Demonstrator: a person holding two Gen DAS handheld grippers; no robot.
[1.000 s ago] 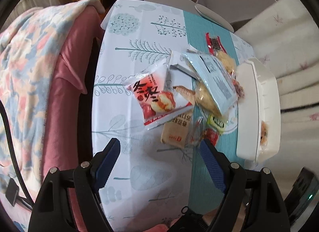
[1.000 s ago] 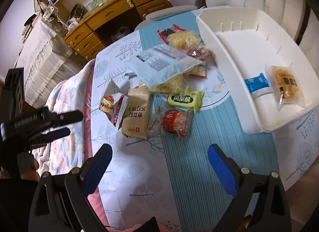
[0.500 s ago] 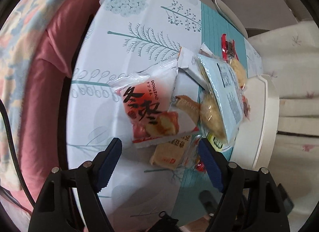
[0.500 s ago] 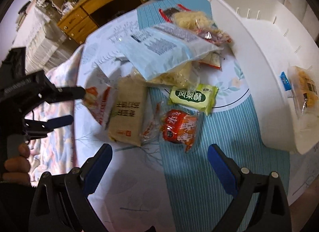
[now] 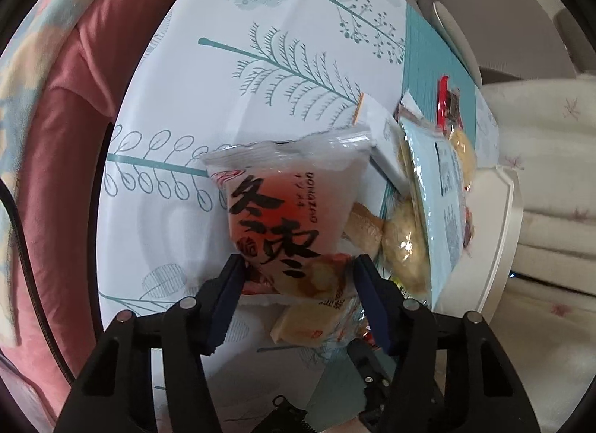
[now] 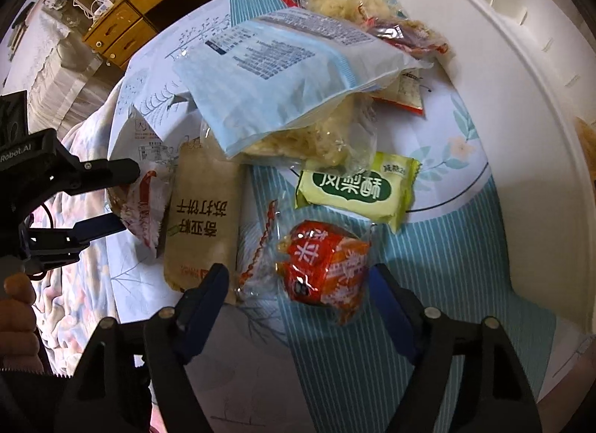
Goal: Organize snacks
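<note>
A pile of snack packets lies on the patterned tablecloth (image 5: 260, 34) beside a white tray (image 6: 503, 135). My left gripper (image 5: 298, 276) points down over a red-and-white packet with black characters (image 5: 283, 209). Its jaws are closing, and both pads press the packet's sides. In the right wrist view the left gripper (image 6: 130, 196) holds the bunched red-and-white packet (image 6: 145, 202). My right gripper (image 6: 298, 284) straddles an orange-red packet (image 6: 324, 265). Its jaws are closing too, and the left pad still stands clear of the packet.
A beige cracker packet (image 6: 203, 217), a green packet (image 6: 357, 187) and a large pale-blue bag (image 6: 283, 72) crowd the pile. The white tray (image 5: 499, 232) borders it on the right. A pink blanket (image 5: 74, 98) hangs left of the table. A hand (image 6: 15, 306) holds the left gripper.
Both grippers have come down close over the pile and their jaws have narrowed. The left one has closed onto the red-and-white packet; the right one now straddles the orange-red packet.
</note>
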